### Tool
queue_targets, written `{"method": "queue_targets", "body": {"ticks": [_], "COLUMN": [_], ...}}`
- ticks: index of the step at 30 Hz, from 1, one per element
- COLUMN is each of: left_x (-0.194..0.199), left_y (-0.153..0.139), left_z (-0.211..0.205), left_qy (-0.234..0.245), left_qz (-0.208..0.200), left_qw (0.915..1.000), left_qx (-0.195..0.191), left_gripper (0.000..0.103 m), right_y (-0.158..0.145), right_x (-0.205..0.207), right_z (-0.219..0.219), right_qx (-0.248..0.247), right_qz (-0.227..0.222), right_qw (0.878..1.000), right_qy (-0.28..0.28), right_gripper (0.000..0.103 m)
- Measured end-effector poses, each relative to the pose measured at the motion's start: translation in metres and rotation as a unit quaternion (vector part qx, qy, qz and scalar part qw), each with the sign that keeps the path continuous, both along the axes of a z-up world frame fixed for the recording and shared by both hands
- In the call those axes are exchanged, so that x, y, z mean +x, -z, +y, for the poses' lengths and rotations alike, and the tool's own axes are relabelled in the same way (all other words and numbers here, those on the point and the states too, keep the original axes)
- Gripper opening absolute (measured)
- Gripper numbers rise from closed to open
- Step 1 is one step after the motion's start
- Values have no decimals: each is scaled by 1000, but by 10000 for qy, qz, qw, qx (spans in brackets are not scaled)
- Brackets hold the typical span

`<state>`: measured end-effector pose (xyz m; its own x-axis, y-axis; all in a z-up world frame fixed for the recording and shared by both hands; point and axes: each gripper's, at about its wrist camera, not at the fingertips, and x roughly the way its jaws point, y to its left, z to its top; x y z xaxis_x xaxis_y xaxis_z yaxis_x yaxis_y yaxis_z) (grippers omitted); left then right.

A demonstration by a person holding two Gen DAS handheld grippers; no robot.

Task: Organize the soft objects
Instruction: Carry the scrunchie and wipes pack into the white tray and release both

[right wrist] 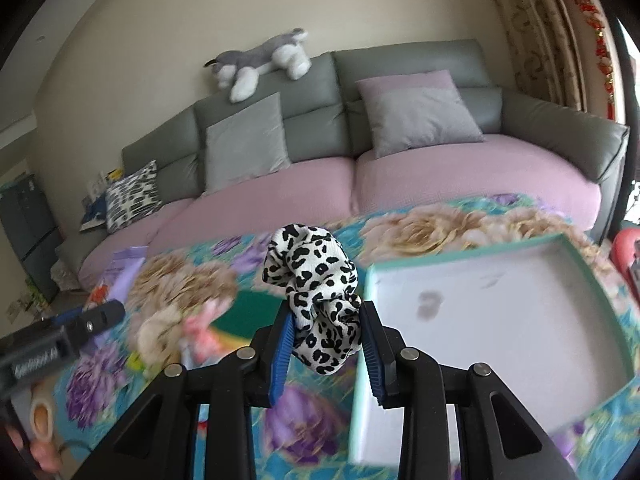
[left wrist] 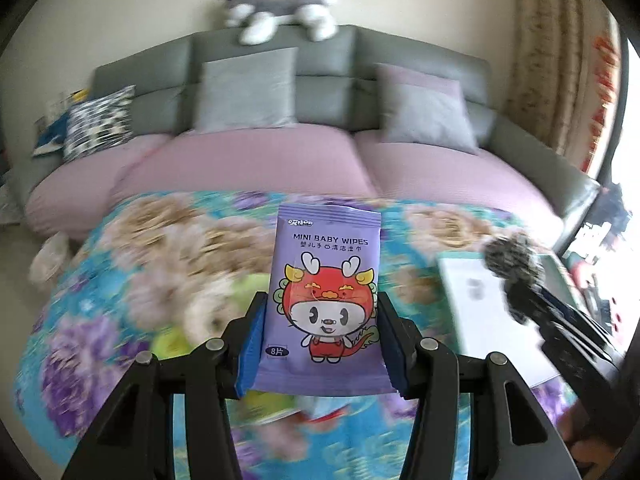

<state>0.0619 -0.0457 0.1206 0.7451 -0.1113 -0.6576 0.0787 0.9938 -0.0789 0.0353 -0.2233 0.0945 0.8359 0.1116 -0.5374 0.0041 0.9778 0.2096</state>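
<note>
Two grippers were loaded: my left gripper (left wrist: 322, 340) clenched a purple foil pack of mini baby wipes (left wrist: 324, 300) upright above the flowered blue tablecloth (left wrist: 120, 280). My right gripper (right wrist: 326, 344) gripped a black-and-white leopard-print fabric scrunchie (right wrist: 314, 292), just left of the shallow teal-rimmed white box (right wrist: 496, 320).

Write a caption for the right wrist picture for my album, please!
Right gripper holds a leopard-print scrunchie beside an open teal box.
</note>
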Motion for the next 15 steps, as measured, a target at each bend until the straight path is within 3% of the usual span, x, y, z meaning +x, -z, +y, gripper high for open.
{"method": "queue_targets", "body": {"ticks": [7, 15], "left_x": [25, 49], "left_y": [14, 34], "left_z": [-63, -125], "left_qy": [572, 964], "left_qz": [138, 301], "left_qw": [9981, 9948], "left_qx": [-177, -155], "left_gripper": [53, 53], "right_y": [16, 32], "right_x": [9, 5], "right_z": [-59, -125], "right_qx": [331, 280], "right_qz": [18, 97], "right_qw": [9961, 9865], "right_qy": [813, 1611], "right_gripper": [35, 35]}}
